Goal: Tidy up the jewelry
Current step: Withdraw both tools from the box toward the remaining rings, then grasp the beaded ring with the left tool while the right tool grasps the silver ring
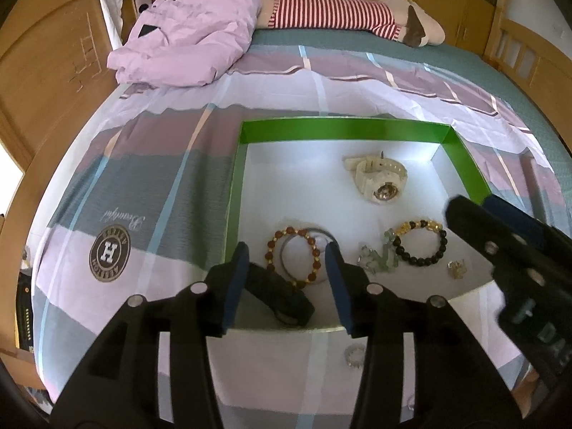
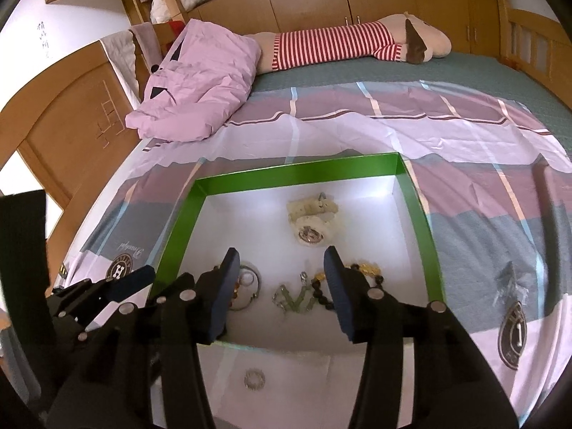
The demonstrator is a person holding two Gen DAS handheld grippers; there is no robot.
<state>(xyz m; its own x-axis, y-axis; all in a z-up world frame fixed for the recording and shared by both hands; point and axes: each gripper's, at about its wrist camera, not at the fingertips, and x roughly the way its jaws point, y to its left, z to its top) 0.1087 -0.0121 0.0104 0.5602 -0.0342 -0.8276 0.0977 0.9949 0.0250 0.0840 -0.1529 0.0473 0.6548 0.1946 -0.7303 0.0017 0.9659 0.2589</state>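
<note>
A green-walled box (image 1: 339, 129) (image 2: 300, 173) with a white floor lies on the bed. Inside are a cream watch (image 1: 377, 175) (image 2: 312, 220), a red-and-gold bead bracelet (image 1: 295, 255), a silver bangle (image 1: 316, 234) (image 2: 250, 279), a black-and-gold bead bracelet (image 1: 423, 241) (image 2: 361, 271), a pale green jade piece (image 1: 380, 255) (image 2: 295, 298), a black band (image 1: 282, 296) and a small gold charm (image 1: 457, 269). A small silver ring (image 1: 354, 355) (image 2: 254, 379) lies on the sheet just outside the near wall. My left gripper (image 1: 287, 273) hangs open over the box's near left. My right gripper (image 2: 282, 284) (image 1: 464, 211) is open above the near edge.
The bed carries a plaid pink, grey and white sheet (image 2: 357, 132). A crumpled pink quilt (image 1: 189, 32) and a striped plush toy (image 1: 339, 10) lie at the far end. A clear plastic wrapper (image 2: 511, 282) sits right of the box. Wooden bed rails and cupboards (image 2: 71, 107) surround the bed.
</note>
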